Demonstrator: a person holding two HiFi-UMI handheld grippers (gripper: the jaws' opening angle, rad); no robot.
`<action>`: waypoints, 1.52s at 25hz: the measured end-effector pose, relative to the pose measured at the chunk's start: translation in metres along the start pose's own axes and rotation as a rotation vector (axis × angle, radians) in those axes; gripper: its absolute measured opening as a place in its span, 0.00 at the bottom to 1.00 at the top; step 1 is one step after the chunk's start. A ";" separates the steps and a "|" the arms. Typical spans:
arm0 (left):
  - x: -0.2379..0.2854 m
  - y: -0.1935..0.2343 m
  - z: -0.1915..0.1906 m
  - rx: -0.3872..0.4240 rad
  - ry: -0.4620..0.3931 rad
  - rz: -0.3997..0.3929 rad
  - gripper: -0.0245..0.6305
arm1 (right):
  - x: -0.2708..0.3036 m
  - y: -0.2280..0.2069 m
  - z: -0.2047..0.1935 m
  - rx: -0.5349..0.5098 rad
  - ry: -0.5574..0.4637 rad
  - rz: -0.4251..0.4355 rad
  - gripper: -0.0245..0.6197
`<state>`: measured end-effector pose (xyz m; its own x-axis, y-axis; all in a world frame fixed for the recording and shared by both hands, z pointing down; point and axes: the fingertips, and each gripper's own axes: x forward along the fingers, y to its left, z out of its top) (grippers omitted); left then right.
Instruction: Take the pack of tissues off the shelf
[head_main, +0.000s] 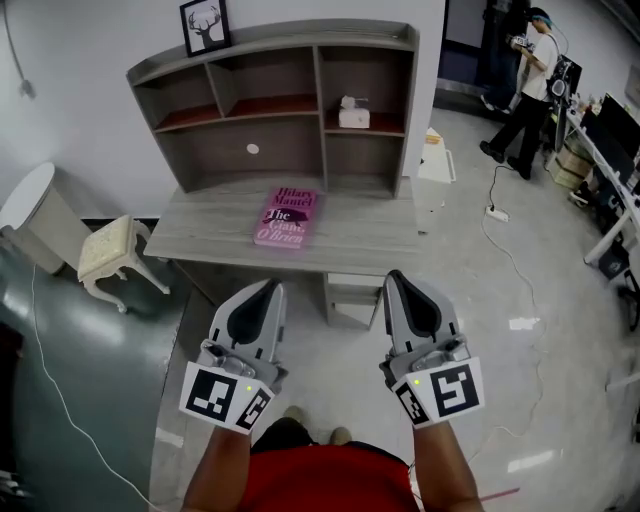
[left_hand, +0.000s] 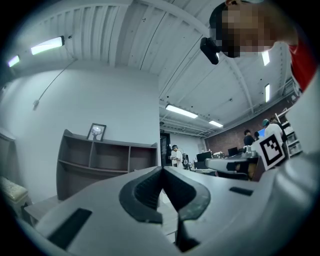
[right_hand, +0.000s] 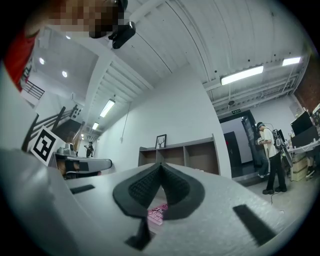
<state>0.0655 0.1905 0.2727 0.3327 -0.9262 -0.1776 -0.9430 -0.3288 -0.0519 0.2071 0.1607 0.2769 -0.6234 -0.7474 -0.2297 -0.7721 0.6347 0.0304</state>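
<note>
The white pack of tissues (head_main: 353, 113) sits in the right middle compartment of the grey shelf unit (head_main: 316, 60), which stands at the back of a grey desk (head_main: 205, 232). A pink book (head_main: 287, 216) lies on the desk in front of the shelf. Both grippers hang side by side well short of the desk's front edge, far from the tissues. My left gripper (head_main: 268, 287) is shut with nothing in it, its tips meeting in the left gripper view (left_hand: 162, 170). My right gripper (head_main: 397, 277) is likewise shut and empty (right_hand: 160, 165), and the book (right_hand: 159, 214) shows beneath its jaws.
A framed deer picture (head_main: 205, 25) stands on top of the shelf. A cream stool (head_main: 108, 250) and a round white table (head_main: 30, 200) are at the left. At the right are a person (head_main: 525, 80), a power strip (head_main: 497, 213) with cable, and desks with monitors (head_main: 612, 130).
</note>
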 end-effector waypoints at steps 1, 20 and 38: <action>0.003 0.002 -0.001 0.000 0.001 0.003 0.05 | 0.003 -0.002 -0.001 0.001 -0.001 0.002 0.05; 0.140 0.192 -0.020 -0.074 -0.068 -0.095 0.05 | 0.223 -0.021 -0.039 -0.093 0.047 -0.114 0.05; 0.253 0.313 -0.057 -0.135 -0.072 -0.222 0.05 | 0.383 -0.076 -0.089 -0.141 0.153 -0.308 0.26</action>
<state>-0.1447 -0.1572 0.2678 0.5250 -0.8147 -0.2461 -0.8354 -0.5485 0.0338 0.0166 -0.1912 0.2729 -0.3619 -0.9267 -0.1012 -0.9292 0.3499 0.1190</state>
